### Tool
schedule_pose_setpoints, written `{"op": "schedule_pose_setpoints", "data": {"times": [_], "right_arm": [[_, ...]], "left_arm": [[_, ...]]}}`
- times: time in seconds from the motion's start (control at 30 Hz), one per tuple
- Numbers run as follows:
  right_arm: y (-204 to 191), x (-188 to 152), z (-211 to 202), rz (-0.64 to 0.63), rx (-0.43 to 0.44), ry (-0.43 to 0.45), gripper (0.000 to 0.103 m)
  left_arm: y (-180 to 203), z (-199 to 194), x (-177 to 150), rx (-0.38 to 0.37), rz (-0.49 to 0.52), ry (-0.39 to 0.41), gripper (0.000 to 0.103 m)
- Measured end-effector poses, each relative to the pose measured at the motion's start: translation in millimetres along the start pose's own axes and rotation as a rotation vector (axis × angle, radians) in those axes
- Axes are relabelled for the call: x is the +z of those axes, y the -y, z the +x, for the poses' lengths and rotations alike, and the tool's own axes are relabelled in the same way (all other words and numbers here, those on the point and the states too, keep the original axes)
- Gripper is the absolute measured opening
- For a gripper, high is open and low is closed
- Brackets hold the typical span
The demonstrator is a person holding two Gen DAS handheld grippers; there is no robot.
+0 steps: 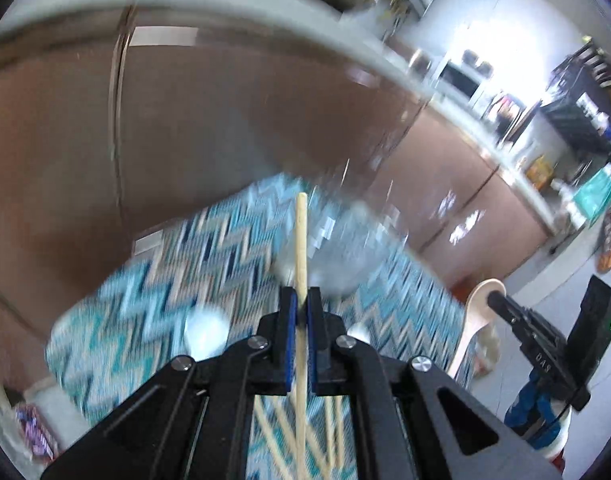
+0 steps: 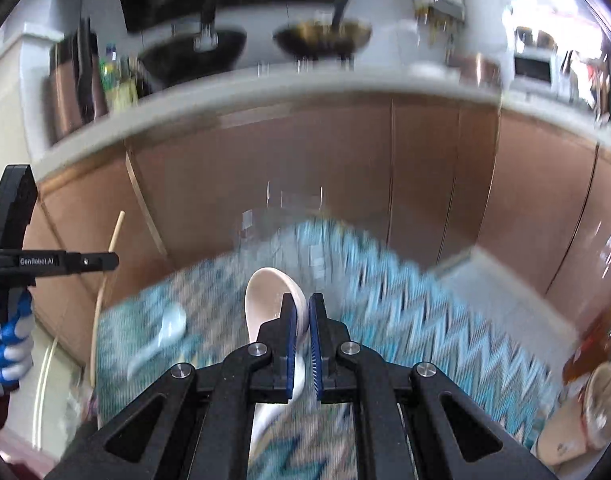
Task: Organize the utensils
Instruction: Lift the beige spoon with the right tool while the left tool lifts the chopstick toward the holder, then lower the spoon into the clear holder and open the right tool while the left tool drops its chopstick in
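My left gripper (image 1: 302, 303) is shut on a wooden chopstick (image 1: 301, 240) that sticks straight up past the fingertips, held above a blue zigzag mat (image 1: 153, 280). Several more chopsticks (image 1: 329, 440) lie on the mat below it. My right gripper (image 2: 303, 308) is shut on a white ceramic spoon (image 2: 267, 292), bowl forward, above the same mat (image 2: 425, 320). A clear glass cup (image 1: 345, 248) stands at the mat's far side, blurred; it also shows in the right wrist view (image 2: 293, 208). A second white spoon (image 2: 165, 332) lies on the mat at left.
Brown cabinet doors (image 2: 345, 168) rise behind the mat under a grey countertop (image 2: 265, 92) with woks. The right gripper with its spoon (image 1: 479, 312) shows at the right of the left wrist view. The left gripper (image 2: 65, 260) shows at the left of the right wrist view.
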State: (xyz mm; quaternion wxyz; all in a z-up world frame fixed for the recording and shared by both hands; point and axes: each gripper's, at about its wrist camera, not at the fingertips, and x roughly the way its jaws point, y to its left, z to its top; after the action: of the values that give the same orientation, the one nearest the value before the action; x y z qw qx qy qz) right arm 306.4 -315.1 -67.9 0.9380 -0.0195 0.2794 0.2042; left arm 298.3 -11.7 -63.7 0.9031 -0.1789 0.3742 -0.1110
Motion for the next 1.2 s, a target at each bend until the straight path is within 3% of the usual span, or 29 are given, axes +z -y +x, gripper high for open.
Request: {"op": "schedule_pose_setpoints", "data": {"times": [0.1,0.27,0.47,0.6,0.8,1.03,1.1,1.17,1.2], "right_arm": [[-7.7,36.3,5.4,-0.004,-0.074,0.133,0.006],[-12.7,67.8,33.9,-0.01,-0.231,0.283,0.007],[-19.7,65.6,92.7,-0.067,-0.405,0.355,0.007],[-14.4,48.2,124.3,-0.081,-0.458,0.345,0.007],[-8.6,26.2,150.6,-0.063,-0.47,0.323,0.007],[-11.5,5.3,154.9,-0.048,-0.45,0.293,0.009],[-13.7,3.6,150.7,-0.042,-0.444,0.296,0.024],[-15.6,3.4,143.5,-0.027,-0.434,0.303,0.033],[-17.6,3.8,137.5,-0.023,-0.431,0.308,0.033]], "left_arm": [[17.8,-1.9,39.5,-0.021,0.03,0.134,0.004],[34.3,14.9,86.4,-0.066,0.008,0.324,0.004],[54.3,73.5,101.9,0.018,0.042,0.477,0.004],[57.6,109.8,97.1,0.063,0.07,0.494,0.004],[48.9,154.3,78.0,0.111,0.092,0.48,0.004],[41.3,170.4,57.2,0.146,0.099,0.473,0.007],[40.8,168.7,55.1,0.142,0.105,0.463,0.014],[40.7,159.3,52.9,0.134,0.104,0.464,0.027],[41.2,155.0,51.7,0.132,0.108,0.466,0.028]]}}
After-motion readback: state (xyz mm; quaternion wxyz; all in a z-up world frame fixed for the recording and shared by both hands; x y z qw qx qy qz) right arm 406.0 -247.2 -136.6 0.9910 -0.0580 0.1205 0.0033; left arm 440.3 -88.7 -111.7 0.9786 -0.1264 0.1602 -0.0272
